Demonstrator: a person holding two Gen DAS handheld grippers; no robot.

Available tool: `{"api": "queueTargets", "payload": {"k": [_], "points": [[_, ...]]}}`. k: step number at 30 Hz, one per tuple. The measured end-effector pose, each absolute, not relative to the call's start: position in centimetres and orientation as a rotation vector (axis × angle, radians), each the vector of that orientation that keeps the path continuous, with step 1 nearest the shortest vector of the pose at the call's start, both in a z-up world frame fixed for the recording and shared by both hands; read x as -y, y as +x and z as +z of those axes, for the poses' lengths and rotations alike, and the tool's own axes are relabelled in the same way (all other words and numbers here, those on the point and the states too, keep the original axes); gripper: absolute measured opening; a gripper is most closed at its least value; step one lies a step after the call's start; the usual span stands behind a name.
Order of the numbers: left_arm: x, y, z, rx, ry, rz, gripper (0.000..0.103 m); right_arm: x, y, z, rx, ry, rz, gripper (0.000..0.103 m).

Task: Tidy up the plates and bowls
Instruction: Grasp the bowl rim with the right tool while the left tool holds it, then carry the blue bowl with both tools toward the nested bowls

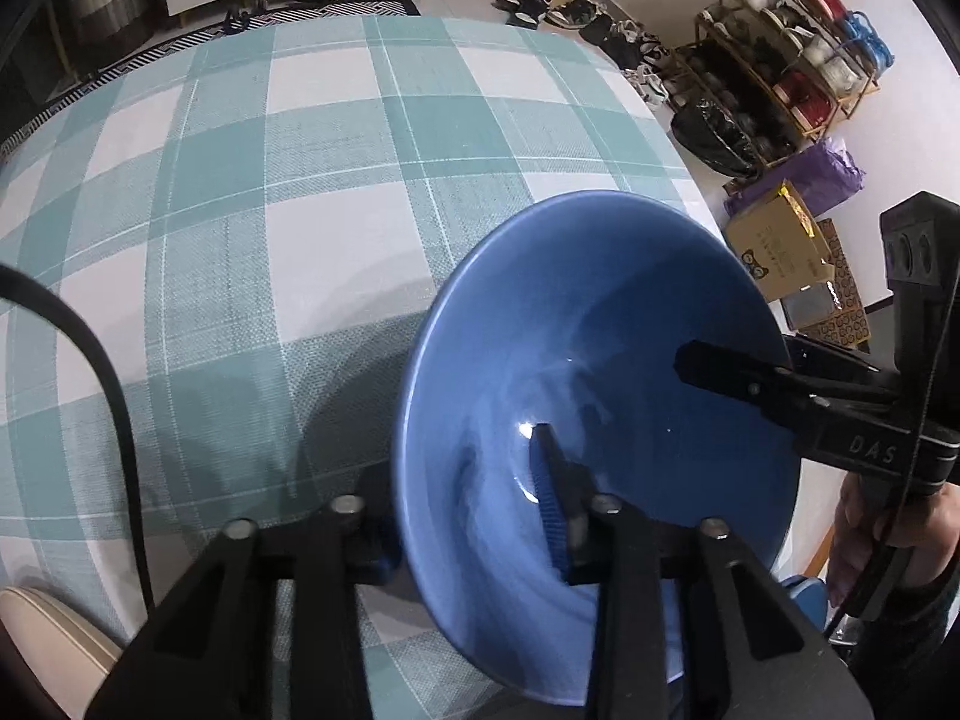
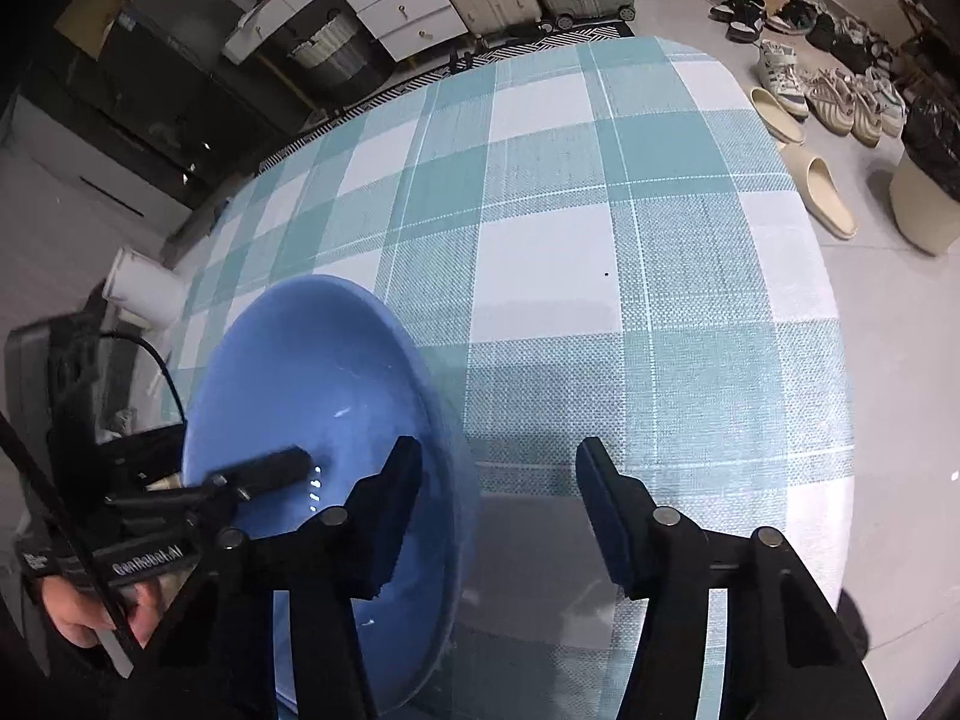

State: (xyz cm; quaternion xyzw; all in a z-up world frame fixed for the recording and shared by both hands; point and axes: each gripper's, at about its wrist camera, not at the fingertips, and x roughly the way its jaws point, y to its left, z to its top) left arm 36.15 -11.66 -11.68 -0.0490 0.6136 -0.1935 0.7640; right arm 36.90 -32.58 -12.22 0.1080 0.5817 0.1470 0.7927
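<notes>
We see one blue bowl, glossy and plain, wide-rimmed and deep, with small highlights shining near its bottom. It is empty and tilted rather than sitting flat, its opening turned upward. It sits over the near part of the counter, which is covered in a teal-and-white checked cloth, close to that counter's right edge.
</notes>
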Motion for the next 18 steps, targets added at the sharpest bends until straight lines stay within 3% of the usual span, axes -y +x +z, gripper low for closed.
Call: {"api": "queueTargets", "payload": {"k": [4,11,16,18], "points": [[11.6,36.5,-11.9,-1.334,-0.092,-0.4,0.014,32.2,37.1,-12.7,-1.278,0.218,0.321,0.047],[11.6,36.1,-12.0,-1.291,-0.037,-0.356,0.013,32.0,37.7,-13.1,-1.297,0.191,0.328,0.047],[11.6,35.8,-12.0,-1.276,-0.017,-0.347,0.009,31.8,37.9,-12.9,-1.316,0.175,0.343,0.037],[11.5,35.7,-11.9,-1.266,-0.012,-0.335,0.01,31.7,37.9,-12.9,-1.318,0.164,0.346,0.027]]}}
